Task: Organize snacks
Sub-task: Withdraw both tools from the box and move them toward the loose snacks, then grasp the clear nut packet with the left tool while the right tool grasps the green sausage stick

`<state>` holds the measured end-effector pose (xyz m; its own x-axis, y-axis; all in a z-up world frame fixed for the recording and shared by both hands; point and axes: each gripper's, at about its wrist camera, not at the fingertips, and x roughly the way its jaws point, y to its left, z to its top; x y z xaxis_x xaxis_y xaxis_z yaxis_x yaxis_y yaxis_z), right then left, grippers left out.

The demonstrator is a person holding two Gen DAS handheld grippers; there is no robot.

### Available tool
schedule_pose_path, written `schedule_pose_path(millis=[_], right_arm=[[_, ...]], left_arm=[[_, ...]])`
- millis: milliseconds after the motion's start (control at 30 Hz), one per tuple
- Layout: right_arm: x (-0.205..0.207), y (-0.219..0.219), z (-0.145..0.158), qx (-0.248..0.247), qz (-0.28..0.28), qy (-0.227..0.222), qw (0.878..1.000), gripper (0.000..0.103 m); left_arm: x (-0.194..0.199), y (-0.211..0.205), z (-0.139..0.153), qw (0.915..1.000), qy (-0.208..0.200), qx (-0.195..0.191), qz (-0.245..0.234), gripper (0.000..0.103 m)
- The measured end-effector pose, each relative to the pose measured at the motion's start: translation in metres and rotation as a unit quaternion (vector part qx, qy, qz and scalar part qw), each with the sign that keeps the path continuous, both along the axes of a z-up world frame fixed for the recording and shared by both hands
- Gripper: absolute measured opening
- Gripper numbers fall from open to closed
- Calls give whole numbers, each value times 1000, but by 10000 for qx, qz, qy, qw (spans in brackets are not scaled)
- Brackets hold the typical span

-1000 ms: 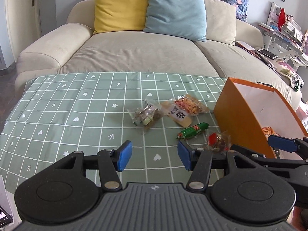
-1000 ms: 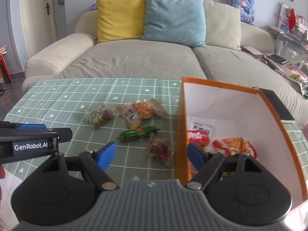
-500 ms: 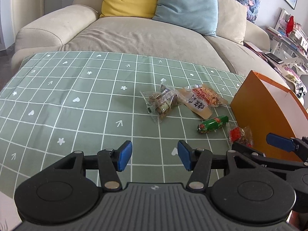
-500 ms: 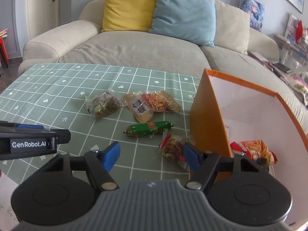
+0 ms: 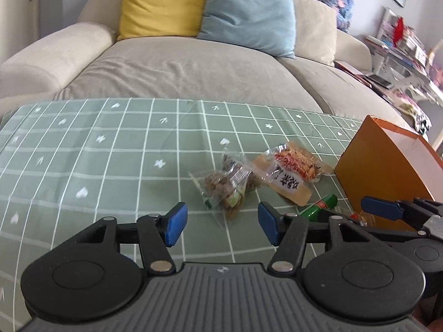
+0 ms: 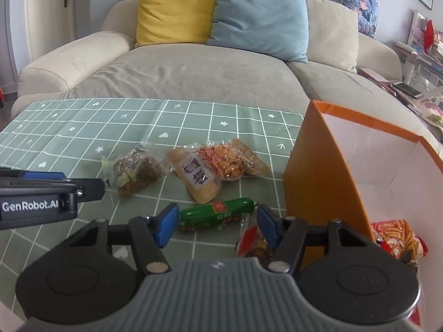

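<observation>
Snacks lie on the green checked tablecloth. A clear packet of brown nuts sits just ahead of my left gripper, whose jaws are opening with nothing between them. A green sausage stick lies across the gap of my right gripper. Its jaws are closing, and the pads stand apart from the sausage's ends. A small red packet lies under the right finger. A tan labelled packet and an orange cracker packet lie farther back.
An orange box with a white inside stands at the right and holds a red-orange snack bag. A beige sofa with yellow and blue cushions runs behind the table. The left gripper's arm reaches in at the left.
Both grippers have come forward and down toward the snacks. The right jaws have narrowed around the green sausage. The left jaws have widened a little.
</observation>
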<state>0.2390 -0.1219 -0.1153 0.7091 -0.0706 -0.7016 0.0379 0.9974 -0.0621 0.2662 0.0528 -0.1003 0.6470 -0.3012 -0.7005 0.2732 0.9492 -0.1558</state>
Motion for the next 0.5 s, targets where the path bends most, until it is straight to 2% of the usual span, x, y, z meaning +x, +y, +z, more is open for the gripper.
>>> schedule_pose_path(millis=[67, 167, 333, 500], right_arm=[[9, -3, -2, 62, -169, 88, 9998, 62], [18, -12, -3, 431, -523, 227, 9974, 63], [28, -19, -9, 759, -743, 453, 9933, 62], [34, -24, -21, 1028, -909, 627, 9886, 57]], left_arm=[[10, -7, -2, 9995, -142, 140, -235, 74], [27, -15, -7, 9969, -305, 302, -664, 76], [57, -22, -22, 9895, -104, 623, -1297, 76], [63, -31, -27, 9810, -133, 914, -1704, 74]])
